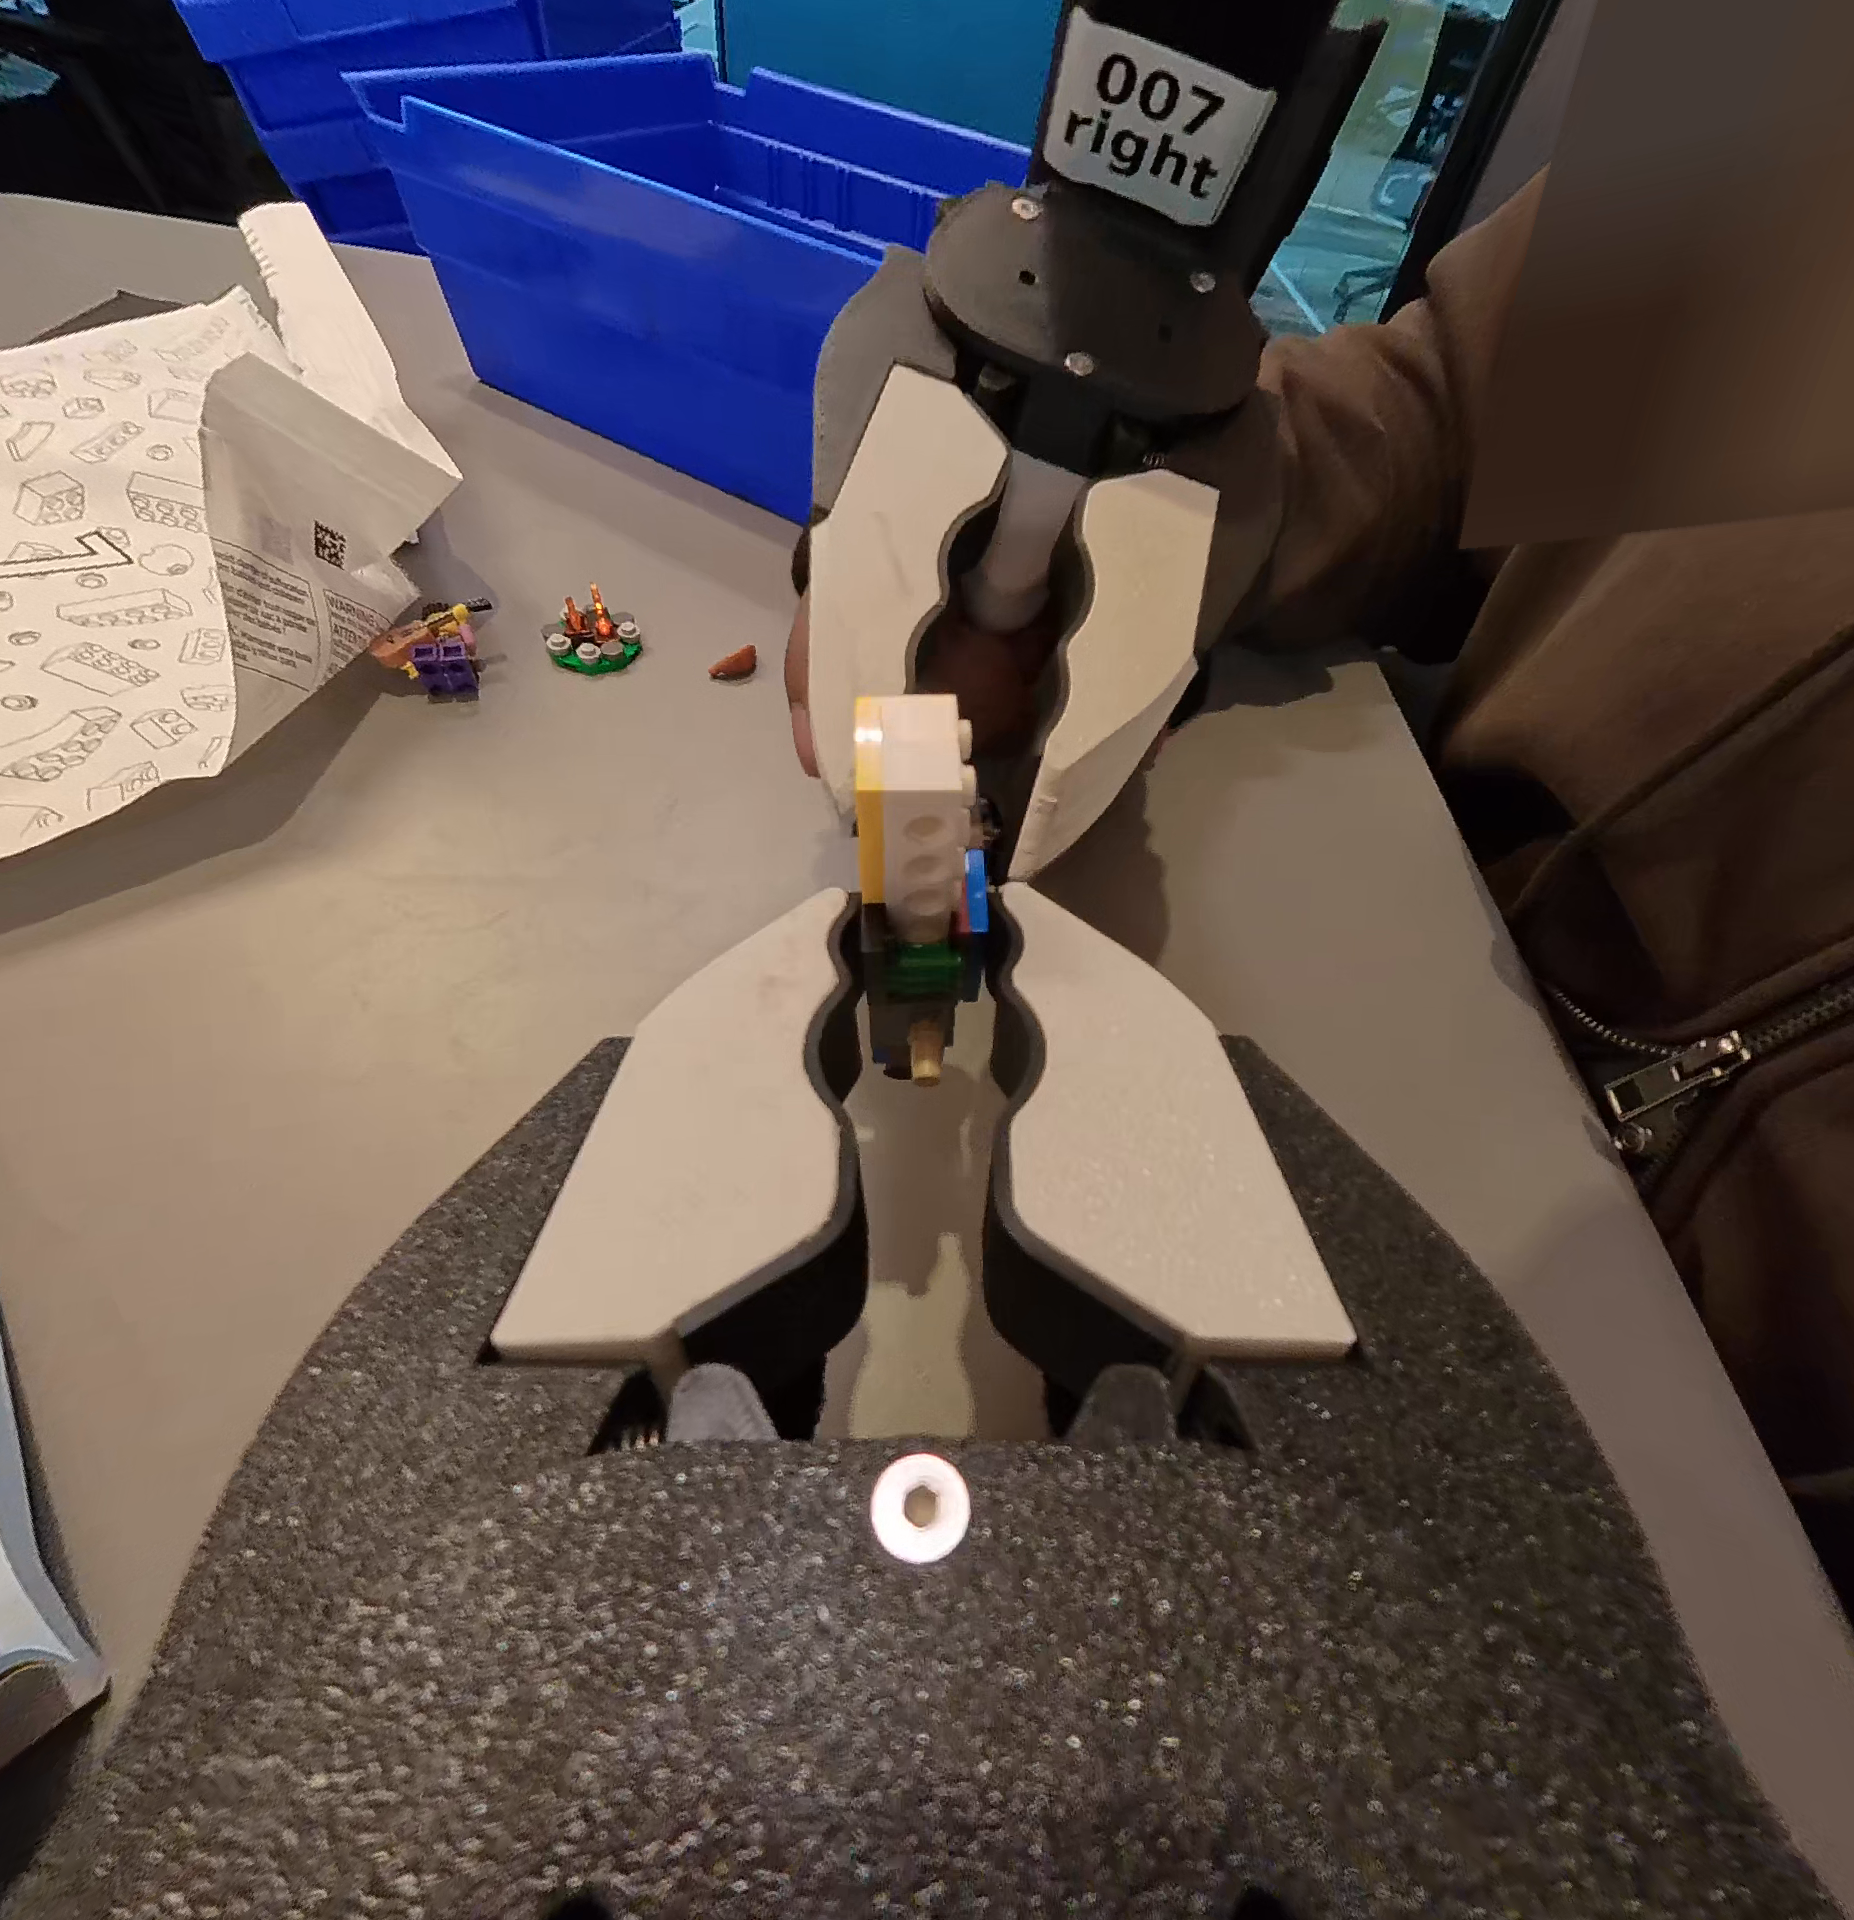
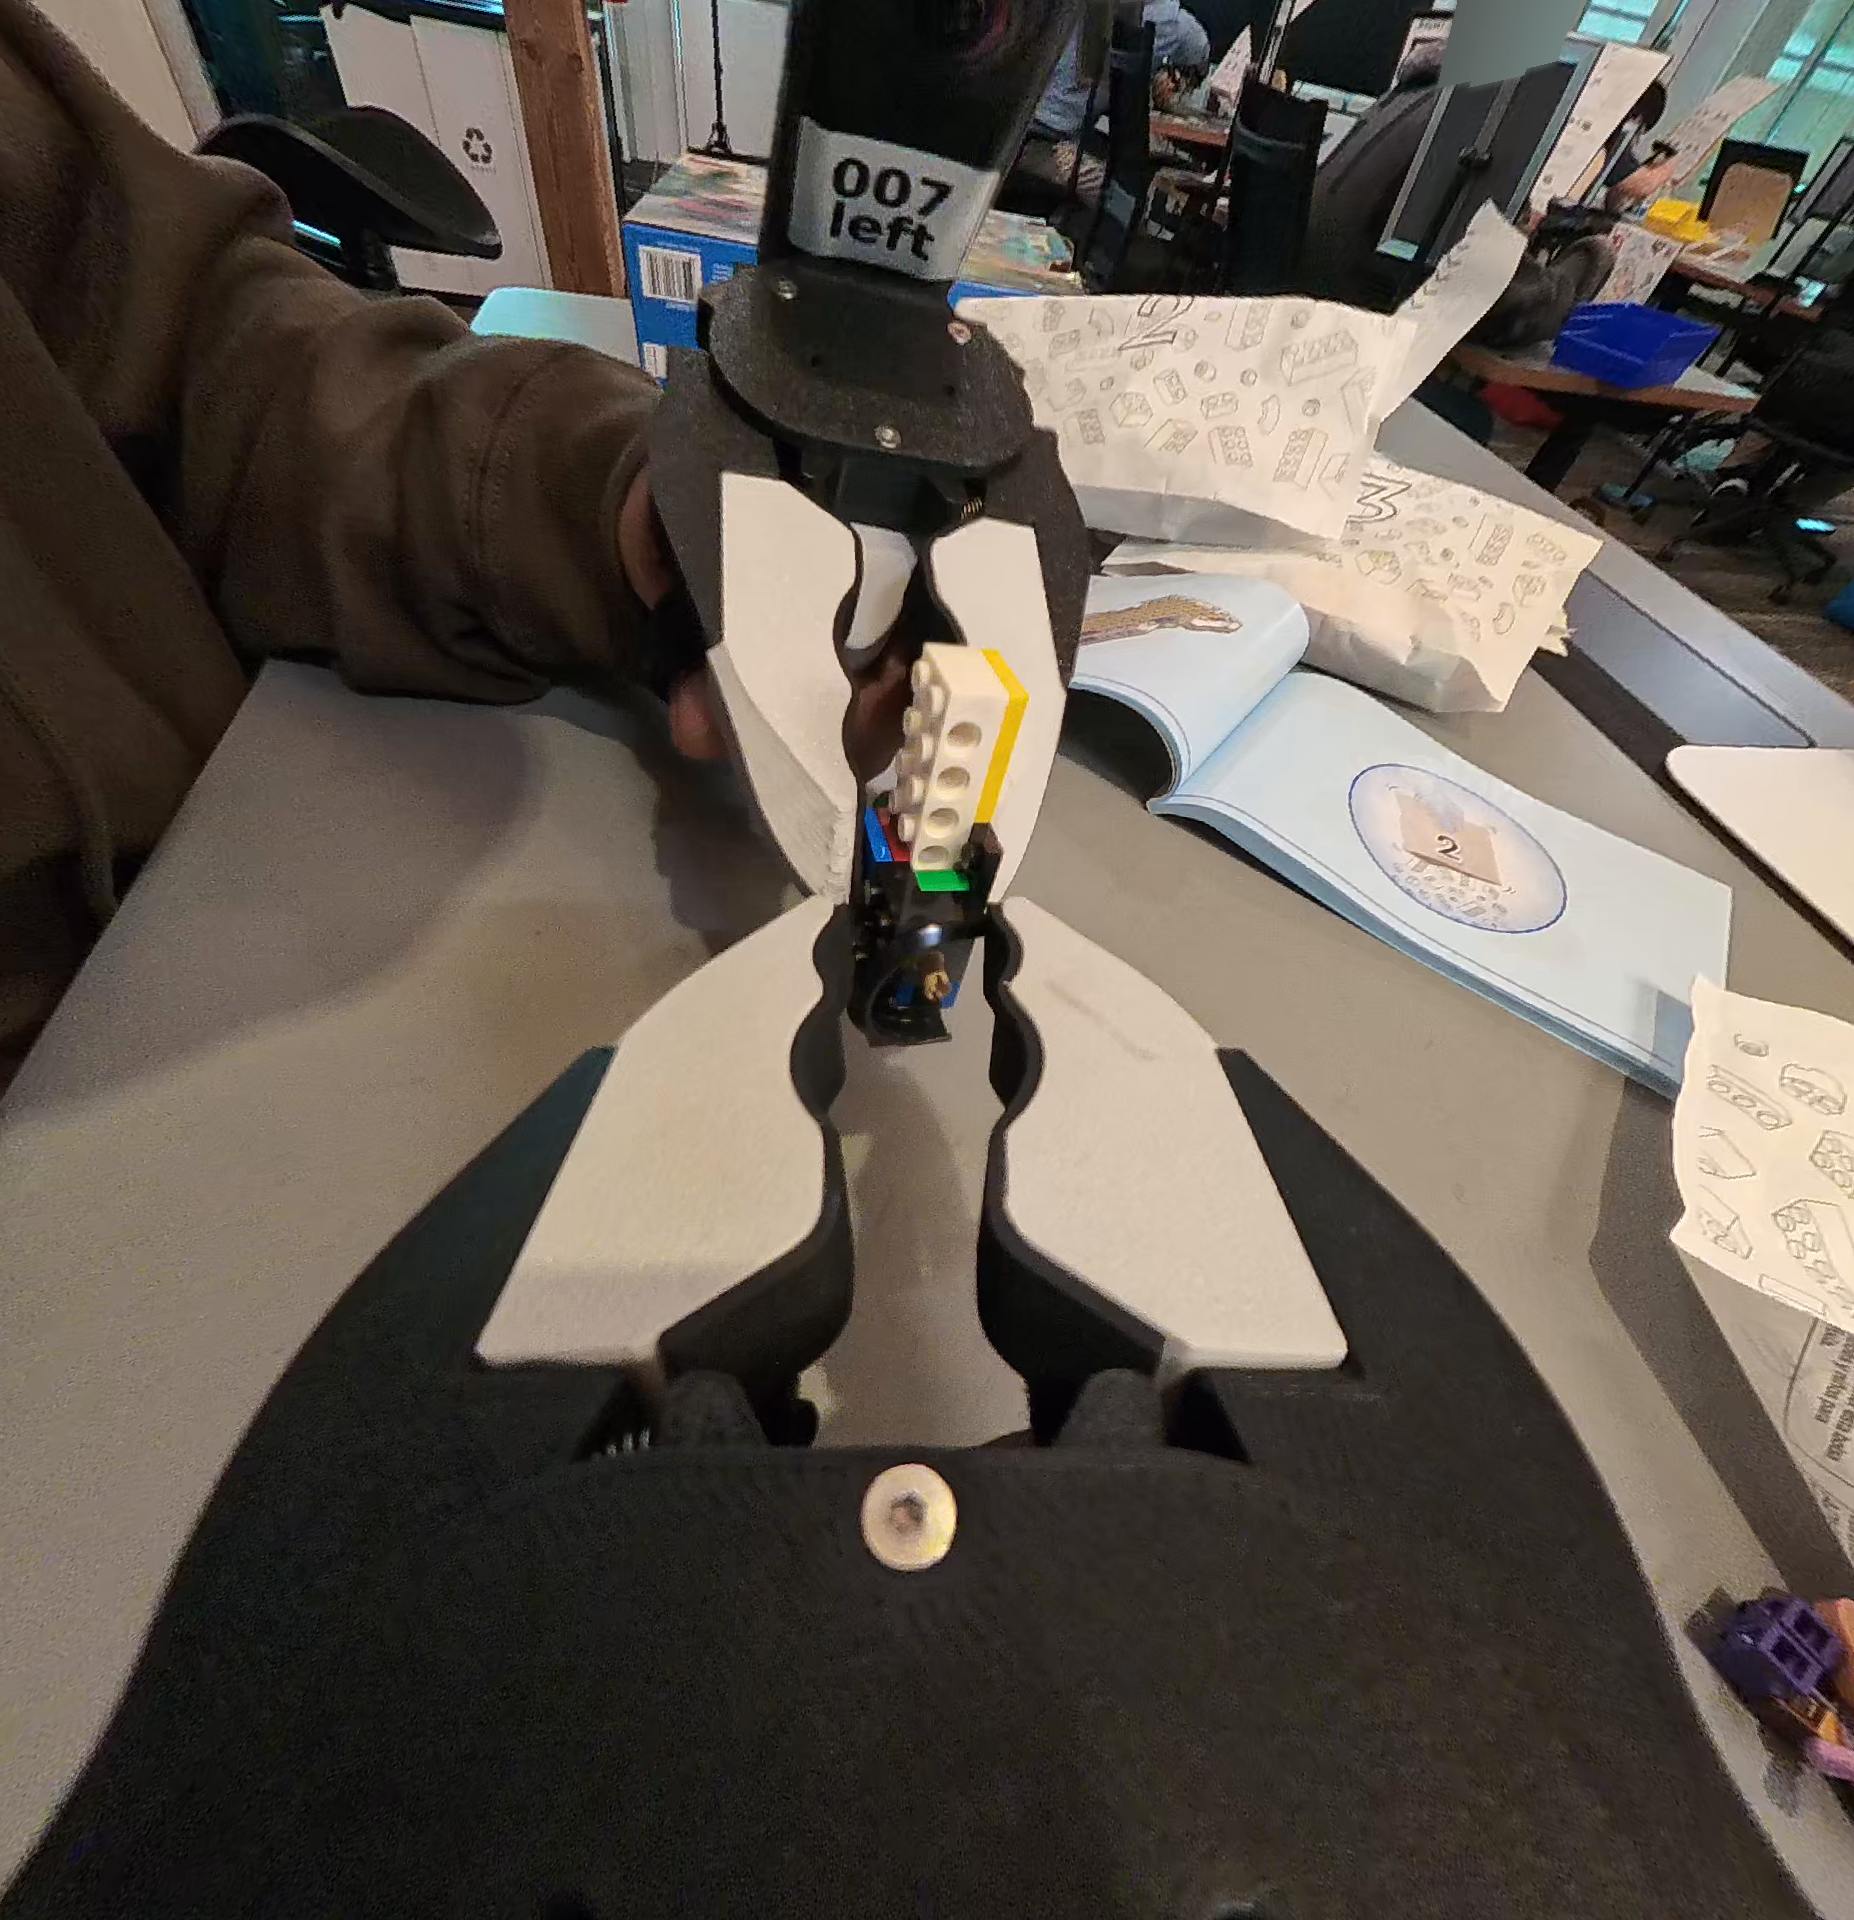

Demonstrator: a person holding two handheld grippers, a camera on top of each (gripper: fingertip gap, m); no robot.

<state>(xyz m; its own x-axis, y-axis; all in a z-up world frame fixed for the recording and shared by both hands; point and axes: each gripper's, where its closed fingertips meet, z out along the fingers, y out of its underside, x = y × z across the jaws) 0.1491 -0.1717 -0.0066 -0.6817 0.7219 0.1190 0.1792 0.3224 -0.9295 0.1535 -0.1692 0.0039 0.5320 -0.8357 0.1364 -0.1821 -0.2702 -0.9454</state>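
Note:
A small brick assembly (image 1: 918,821) is held above the grey table (image 1: 383,987): a white holed brick with a yellow plate stands up from a black base with green, blue and red parts. My left gripper (image 1: 928,909) is shut on its lower part; the pads press the black and blue sides. My right gripper (image 1: 928,842) meets it from the opposite side, tip to tip. In the right wrist view the assembly (image 2: 949,769) sits between my right gripper (image 2: 918,914), shut on the black base, and the left gripper (image 2: 921,878) beyond it.
Blue bins (image 1: 632,260) stand at the back. Printed paper bags (image 1: 123,582), a purple figure (image 1: 440,649), a small round green build (image 1: 592,639) and a brown piece (image 1: 734,661) lie to the left. An open booklet (image 2: 1422,831) lies right. A brown sleeve (image 2: 331,468) is close by. Left and right tips are no more than a few centimetres apart. Left tips and right tips are each some 20 centimeters from the small round green build (image 1: 592,639).

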